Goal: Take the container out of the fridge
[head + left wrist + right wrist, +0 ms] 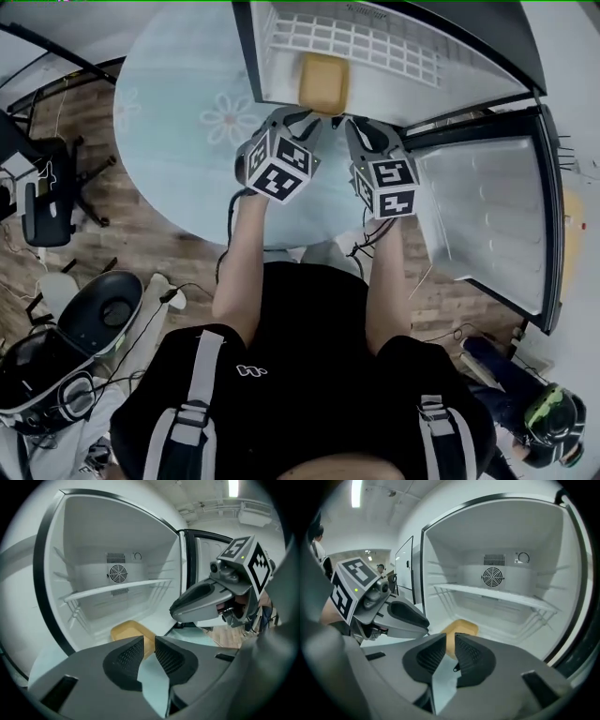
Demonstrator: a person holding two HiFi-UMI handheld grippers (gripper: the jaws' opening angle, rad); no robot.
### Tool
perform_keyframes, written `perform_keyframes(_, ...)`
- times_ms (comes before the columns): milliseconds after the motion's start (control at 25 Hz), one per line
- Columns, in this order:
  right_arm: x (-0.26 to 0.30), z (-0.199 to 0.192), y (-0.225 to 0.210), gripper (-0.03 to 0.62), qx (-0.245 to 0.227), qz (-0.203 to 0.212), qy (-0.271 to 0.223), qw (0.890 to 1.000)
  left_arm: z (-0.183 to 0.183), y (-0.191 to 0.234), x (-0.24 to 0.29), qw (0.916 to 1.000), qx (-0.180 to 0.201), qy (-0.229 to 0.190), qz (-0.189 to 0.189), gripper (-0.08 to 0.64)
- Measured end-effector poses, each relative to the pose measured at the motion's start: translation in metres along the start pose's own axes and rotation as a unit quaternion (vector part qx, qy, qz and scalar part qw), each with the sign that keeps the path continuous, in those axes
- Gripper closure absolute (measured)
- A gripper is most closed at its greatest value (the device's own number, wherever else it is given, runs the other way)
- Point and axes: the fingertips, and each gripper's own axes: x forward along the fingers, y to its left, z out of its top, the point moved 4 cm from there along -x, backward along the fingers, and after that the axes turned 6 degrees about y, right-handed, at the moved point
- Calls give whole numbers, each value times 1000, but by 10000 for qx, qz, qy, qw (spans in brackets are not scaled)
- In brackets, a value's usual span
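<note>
The yellow container (323,82) sits on the floor of the fridge (267,56), close to the front edge and about midway across — untouched and not yet out. Just outside the opening, both grippers point at it. The left gripper (298,119) has its jaws partly apart with nothing between them. The right gripper (360,128) shows a narrower gap, equally empty. The door (487,216) stands wide open at the right, so access looks settled — reaching in, gripping and lifting out appear to remain.

Container (323,82) inside fridge (268,56), below shelf (356,42).
</note>
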Motion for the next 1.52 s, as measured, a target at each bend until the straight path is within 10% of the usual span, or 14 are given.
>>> perform_keyframes(200,19,-7,-4,449,-831,165,541,9949,-8,-4,34,9974,448,479,-312,469)
perform_keyframes(760,100,-35,5,453,-2727,135,1804,9449,-35,6,82,9804,1328,1294,-664,403)
perform_keyframes(1520,106,-52,12,560,-3055,484,1851,9328,-55,-1,95,9644,1580,2004,-695,502)
